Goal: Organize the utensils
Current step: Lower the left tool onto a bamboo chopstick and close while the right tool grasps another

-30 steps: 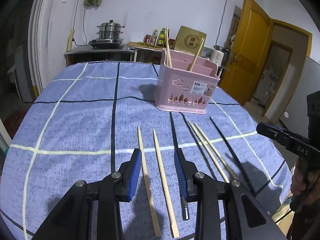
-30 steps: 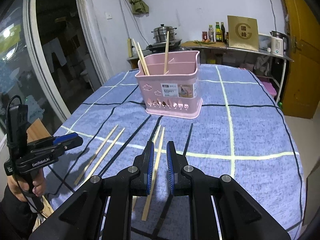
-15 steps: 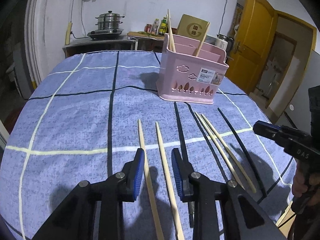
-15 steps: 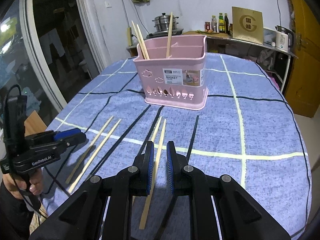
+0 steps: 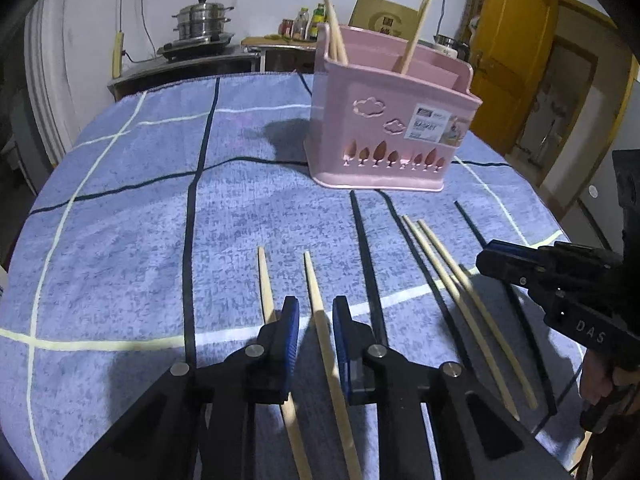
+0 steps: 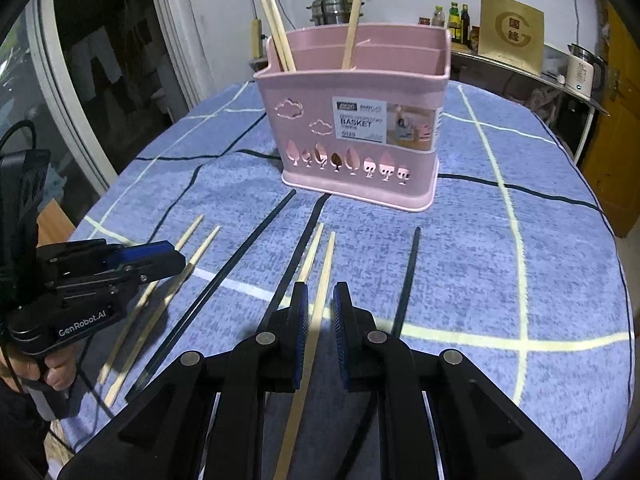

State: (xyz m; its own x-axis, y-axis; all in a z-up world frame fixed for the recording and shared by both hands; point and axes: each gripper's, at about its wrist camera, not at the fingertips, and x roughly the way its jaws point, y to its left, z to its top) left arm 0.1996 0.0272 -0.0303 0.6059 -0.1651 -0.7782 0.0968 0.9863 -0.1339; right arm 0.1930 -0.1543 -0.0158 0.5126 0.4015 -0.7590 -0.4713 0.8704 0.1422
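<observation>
A pink utensil basket (image 5: 384,128) (image 6: 356,120) stands on the blue checked tablecloth and holds three wooden chopsticks (image 6: 280,32). Several wooden and black chopsticks lie on the cloth in front of it. My left gripper (image 5: 316,320) is open low over the cloth, its fingers on either side of a wooden chopstick (image 5: 320,312); another wooden chopstick (image 5: 265,280) lies just left. My right gripper (image 6: 320,304) is open with a narrow gap, straddling a wooden chopstick (image 6: 325,268). Each gripper also shows in the other's view: the right one (image 5: 560,280), the left one (image 6: 100,268).
Black chopsticks (image 5: 370,256) (image 6: 408,276) lie between the wooden ones. The table edge (image 6: 624,320) curves away on the right. A counter with a steel pot (image 5: 204,24), bottles and a kettle stands behind the table. An orange door (image 5: 508,40) is at the right.
Both grippers have moved forward and lower toward the basket. The left jaws have narrowed around one wooden chopstick. The right jaws have opened slightly over another.
</observation>
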